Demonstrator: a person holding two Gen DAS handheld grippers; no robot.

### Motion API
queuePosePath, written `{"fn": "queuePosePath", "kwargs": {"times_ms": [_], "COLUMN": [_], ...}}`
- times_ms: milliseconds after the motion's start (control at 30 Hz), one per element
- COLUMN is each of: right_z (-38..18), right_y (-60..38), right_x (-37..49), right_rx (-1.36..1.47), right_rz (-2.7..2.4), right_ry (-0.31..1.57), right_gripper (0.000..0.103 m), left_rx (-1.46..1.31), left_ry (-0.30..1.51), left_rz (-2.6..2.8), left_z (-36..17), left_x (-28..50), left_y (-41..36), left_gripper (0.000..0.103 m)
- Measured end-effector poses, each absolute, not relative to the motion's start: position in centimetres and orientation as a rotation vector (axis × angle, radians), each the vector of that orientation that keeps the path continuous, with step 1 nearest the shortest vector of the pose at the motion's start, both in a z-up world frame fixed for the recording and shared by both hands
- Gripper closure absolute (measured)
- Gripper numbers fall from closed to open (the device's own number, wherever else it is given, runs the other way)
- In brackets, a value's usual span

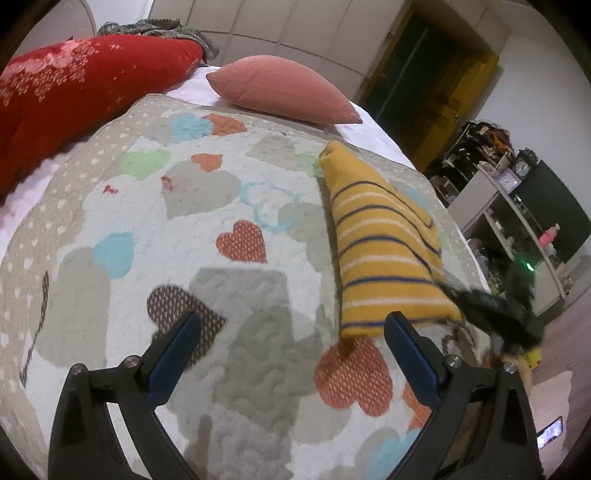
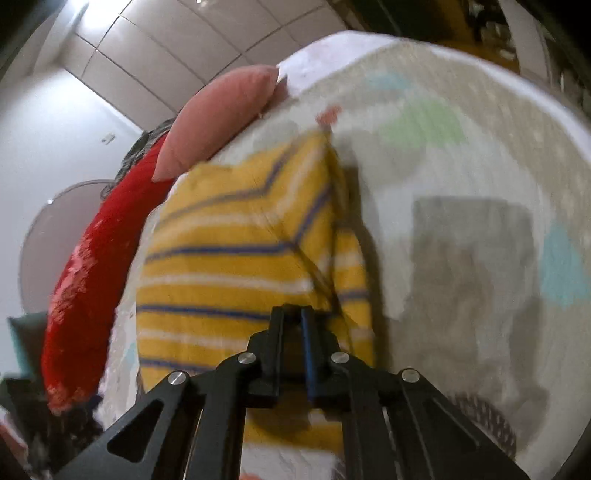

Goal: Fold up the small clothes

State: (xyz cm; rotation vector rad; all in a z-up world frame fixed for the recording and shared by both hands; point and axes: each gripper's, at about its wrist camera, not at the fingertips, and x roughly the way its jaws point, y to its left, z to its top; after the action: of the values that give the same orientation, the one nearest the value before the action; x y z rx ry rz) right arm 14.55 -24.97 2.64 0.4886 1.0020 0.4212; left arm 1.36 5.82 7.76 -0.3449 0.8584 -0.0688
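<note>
A yellow garment (image 1: 380,240) with blue and white stripes lies folded on the heart-patterned quilt (image 1: 207,192), near the bed's right edge. My left gripper (image 1: 293,319) hovers open over the quilt just left of the garment's near end, with nothing between its fingers. My right gripper (image 1: 491,310) shows blurred at the garment's near right corner. In the right wrist view the right gripper (image 2: 291,312) is shut, its tips pinching a fold of the yellow garment (image 2: 229,266), whose creases run toward them.
A red pillow (image 1: 74,92) and a pink pillow (image 1: 284,88) lie at the head of the bed, with a knitted cloth (image 1: 159,29) behind them. Crowded shelves (image 1: 517,206) stand beyond the bed's right edge. A lit phone (image 1: 550,435) lies low at the right.
</note>
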Motion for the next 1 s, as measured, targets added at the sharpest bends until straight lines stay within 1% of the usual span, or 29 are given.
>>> {"fn": "queuePosePath", "kwargs": {"times_ms": [33, 67, 100, 133, 200, 267, 400, 467, 500, 533, 567, 600, 633, 667, 700, 733, 833, 867, 900, 967, 1000], "right_z": [2.9, 3.4, 3.9, 4.8, 6.0, 6.3, 3.8, 2.3, 1.8, 1.3, 1.1, 1.0, 0.7, 0.9, 1.5, 2.2, 4.3, 4.8, 5.0, 4.2, 3.5], "right_y": [-25.4, -25.8, -26.4, -27.2, -28.6, -28.8, -27.9, -26.3, -25.6, -24.6, -24.1, -23.3, -22.9, -22.5, -22.2, -22.0, -20.7, -20.1, -19.7, -18.8, -18.7], "right_x": [13.9, 13.7, 13.5, 13.5, 14.4, 16.1, 20.4, 22.5, 23.0, 23.6, 23.9, 24.3, 24.6, 24.7, 24.5, 24.4, 23.7, 23.4, 23.2, 23.2, 23.2], "right_rx": [0.486, 0.495, 0.517, 0.550, 0.564, 0.549, 0.581, 0.584, 0.582, 0.569, 0.562, 0.588, 0.616, 0.649, 0.663, 0.669, 0.673, 0.668, 0.665, 0.654, 0.641], "right_rz": [0.429, 0.437, 0.447, 0.449, 0.419, 0.375, 0.430, 0.486, 0.498, 0.506, 0.513, 0.546, 0.563, 0.592, 0.616, 0.633, 0.701, 0.715, 0.722, 0.709, 0.681], "right_ry": [0.996, 0.983, 0.963, 0.924, 0.857, 0.839, 0.934, 0.977, 0.993, 0.997, 0.990, 1.003, 1.016, 1.016, 1.001, 0.986, 0.928, 0.908, 0.895, 0.906, 0.927], "right_gripper": [0.093, 0.090, 0.076, 0.043, 0.015, 0.014, 0.014, 0.014, 0.015, 0.016, 0.021, 0.033, 0.041, 0.044, 0.048, 0.050, 0.051, 0.051, 0.051, 0.048, 0.044], "left_rx": [-0.344, -0.348, -0.350, -0.349, -0.349, -0.310, -0.291, -0.350, -0.429, -0.457, -0.473, -0.507, -0.532, -0.554, -0.558, -0.545, -0.488, -0.473, -0.448, -0.380, -0.322], "left_ry": [0.859, 0.860, 0.866, 0.874, 0.885, 0.899, 0.969, 1.014, 1.059, 1.076, 1.068, 1.051, 1.054, 1.046, 1.030, 1.011, 0.963, 0.960, 0.959, 0.979, 1.007], "left_rz": [-0.074, -0.088, -0.115, -0.146, -0.252, -0.317, -0.401, -0.465, -0.517, -0.527, -0.530, -0.564, -0.563, -0.555, -0.551, -0.539, -0.509, -0.496, -0.467, -0.382, -0.311], "left_z": [7.7, 7.5, 7.4, 7.2, 6.6, 5.7, 2.8, 1.3, 0.1, -0.3, -0.3, 0.1, 0.5, 1.0, 2.0, 3.0, 5.8, 6.2, 6.4, 5.7, 4.3], "left_x": [2.0, 3.0, 4.2, 5.3, 8.1, 11.2, 16.4, 18.0, 18.9, 19.2, 19.3, 19.2, 19.2, 19.1, 18.9, 18.6, 17.6, 17.4, 17.2, 16.8, 16.7], "left_y": [5.8, 5.6, 5.3, 4.8, 3.6, 2.2, 0.5, 0.2, 0.1, 0.0, 0.0, 0.2, 0.6, 1.2, 1.9, 2.4, 3.8, 4.0, 4.2, 4.2, 3.9], "left_gripper": [0.004, 0.004, 0.004, 0.004, 0.004, 0.004, 0.003, 0.000, 0.000, 0.000, 0.006, 0.028, 0.032, 0.039, 0.042, 0.042, 0.042, 0.040, 0.034, 0.028, 0.027]}}
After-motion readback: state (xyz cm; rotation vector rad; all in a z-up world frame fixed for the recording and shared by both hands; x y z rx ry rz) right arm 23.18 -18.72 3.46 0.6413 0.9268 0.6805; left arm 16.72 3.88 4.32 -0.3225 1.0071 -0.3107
